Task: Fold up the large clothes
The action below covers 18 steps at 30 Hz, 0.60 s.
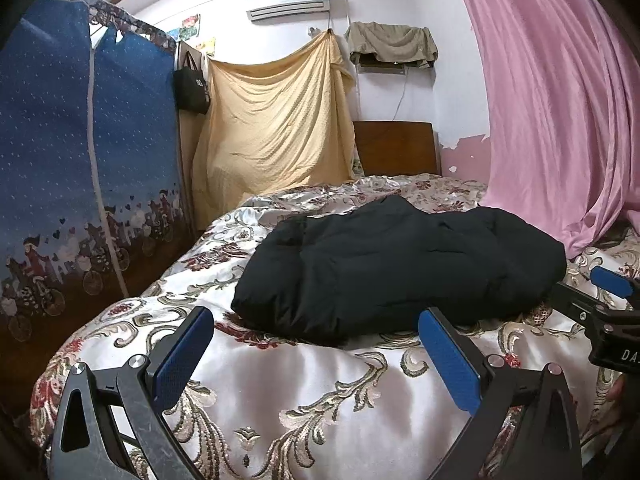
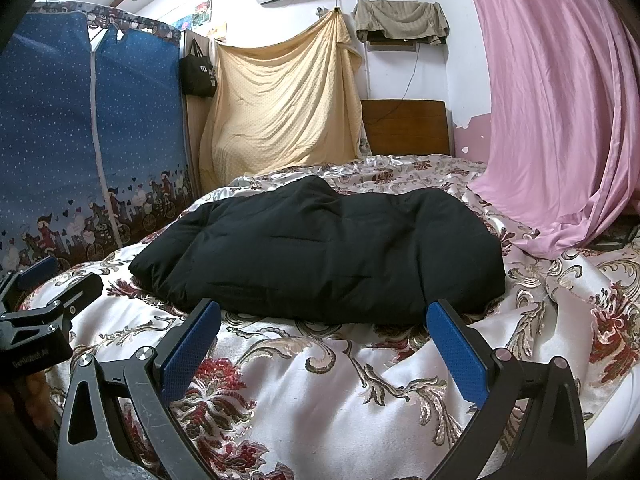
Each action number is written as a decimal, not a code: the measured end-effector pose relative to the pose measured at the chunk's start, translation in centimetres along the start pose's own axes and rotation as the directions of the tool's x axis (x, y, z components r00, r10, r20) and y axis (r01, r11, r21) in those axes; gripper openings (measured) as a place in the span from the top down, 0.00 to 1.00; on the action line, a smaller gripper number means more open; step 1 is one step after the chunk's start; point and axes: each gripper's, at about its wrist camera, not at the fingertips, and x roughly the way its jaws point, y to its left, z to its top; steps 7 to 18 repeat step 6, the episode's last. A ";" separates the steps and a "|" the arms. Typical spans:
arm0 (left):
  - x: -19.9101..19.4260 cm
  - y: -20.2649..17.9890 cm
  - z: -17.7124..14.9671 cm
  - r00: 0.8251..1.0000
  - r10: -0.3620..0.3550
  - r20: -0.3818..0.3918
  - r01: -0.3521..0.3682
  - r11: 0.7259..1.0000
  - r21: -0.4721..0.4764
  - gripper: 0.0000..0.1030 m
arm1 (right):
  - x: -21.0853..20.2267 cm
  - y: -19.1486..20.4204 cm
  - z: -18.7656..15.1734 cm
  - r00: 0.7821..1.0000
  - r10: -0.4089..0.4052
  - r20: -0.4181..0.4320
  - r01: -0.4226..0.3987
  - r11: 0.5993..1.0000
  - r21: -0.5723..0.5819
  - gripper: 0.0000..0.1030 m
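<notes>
A black padded jacket (image 1: 400,264) (image 2: 320,248) lies in a bulky folded bundle on the floral satin bedspread (image 1: 320,392) (image 2: 340,380). My left gripper (image 1: 316,316) hovers open just in front of the bundle's near left edge, with nothing between its blue pads. My right gripper (image 2: 325,306) is open as well, facing the jacket's near edge with its fingertips close to the fabric. In the left wrist view the right gripper (image 1: 596,292) shows at the right edge beside the jacket. The left gripper (image 2: 56,278) appears at the left edge of the right wrist view.
A blue fabric wardrobe (image 1: 80,160) stands along the bed's left side. A yellow cloth (image 1: 276,120) hangs at the back, next to a wooden headboard (image 1: 396,148). A pink curtain (image 1: 560,120) drapes onto the bed's right side. A black bag (image 1: 192,88) hangs on the wardrobe corner.
</notes>
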 end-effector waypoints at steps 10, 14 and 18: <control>0.4 0.0 -0.1 1.000 0.000 -0.015 0.000 1.000 -0.004 0.00 | 0.1 0.0 -0.2 1.000 0.002 0.000 -0.002 1.000 -0.001 0.01; 0.4 0.0 -0.1 1.000 0.000 -0.015 0.000 1.000 -0.004 0.00 | 0.1 0.0 -0.2 1.000 0.002 0.000 -0.002 1.000 -0.001 0.01; 0.4 0.0 -0.1 1.000 0.000 -0.015 0.000 1.000 -0.004 0.00 | 0.1 0.0 -0.2 1.000 0.002 0.000 -0.002 1.000 -0.001 0.01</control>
